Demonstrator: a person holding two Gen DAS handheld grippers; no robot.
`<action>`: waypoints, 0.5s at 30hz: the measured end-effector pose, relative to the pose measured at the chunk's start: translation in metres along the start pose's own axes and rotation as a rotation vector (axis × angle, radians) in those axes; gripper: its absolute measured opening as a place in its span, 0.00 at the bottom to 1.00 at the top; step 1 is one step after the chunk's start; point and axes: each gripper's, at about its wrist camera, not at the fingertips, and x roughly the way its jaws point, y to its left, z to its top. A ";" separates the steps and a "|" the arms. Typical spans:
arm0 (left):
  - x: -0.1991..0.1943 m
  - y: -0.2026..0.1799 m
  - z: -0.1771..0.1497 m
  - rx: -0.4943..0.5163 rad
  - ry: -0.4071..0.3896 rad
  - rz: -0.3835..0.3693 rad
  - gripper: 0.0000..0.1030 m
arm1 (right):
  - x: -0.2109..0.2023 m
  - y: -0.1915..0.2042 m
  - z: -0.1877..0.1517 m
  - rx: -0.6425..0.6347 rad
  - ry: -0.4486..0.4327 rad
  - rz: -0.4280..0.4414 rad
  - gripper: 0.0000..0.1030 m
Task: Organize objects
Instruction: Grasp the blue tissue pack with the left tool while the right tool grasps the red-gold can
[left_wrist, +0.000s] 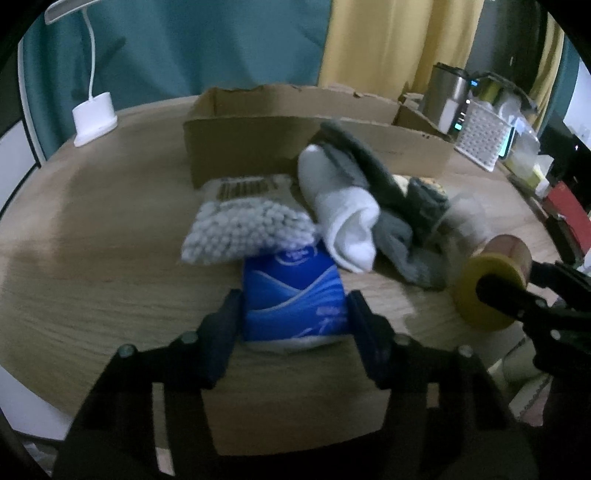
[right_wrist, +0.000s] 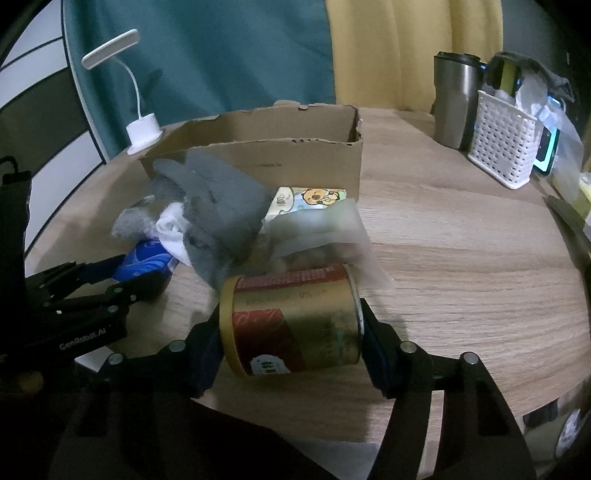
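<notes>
Left gripper (left_wrist: 293, 314) clenched on blue packet (left_wrist: 291, 295); right gripper (right_wrist: 291, 325) clenched on gold can (right_wrist: 291, 321), lying sideways. Both near side of cardboard box (right_wrist: 258, 155), 1 sock heap (right_wrist: 214, 214) between.

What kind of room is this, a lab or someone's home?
Most likely a home, perhaps a bedroom or living room: teal and yellow curtains hang behind a round wooden table holding a small desk lamp, socks and a steel travel mug.

On the tabletop (right_wrist: 461, 258) a cardboard box (right_wrist: 266, 162) stands at the back, a lamp (right_wrist: 142, 129) to its left. Before the box lies a heap of socks (right_wrist: 218, 206), seemingly overlapping a clear bag (right_wrist: 325, 229). Nearer, the packet (left_wrist: 295, 295) lies left of the can (right_wrist: 295, 325).
</notes>
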 end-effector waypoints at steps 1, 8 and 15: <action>-0.001 0.000 0.000 0.001 -0.001 -0.001 0.56 | -0.001 0.000 0.000 -0.001 -0.005 0.001 0.65; -0.012 0.000 0.000 -0.001 -0.020 -0.009 0.54 | -0.006 0.004 0.000 -0.014 -0.025 0.005 0.65; -0.025 -0.001 0.002 0.000 -0.047 -0.020 0.54 | -0.013 0.008 0.001 -0.022 -0.044 0.007 0.65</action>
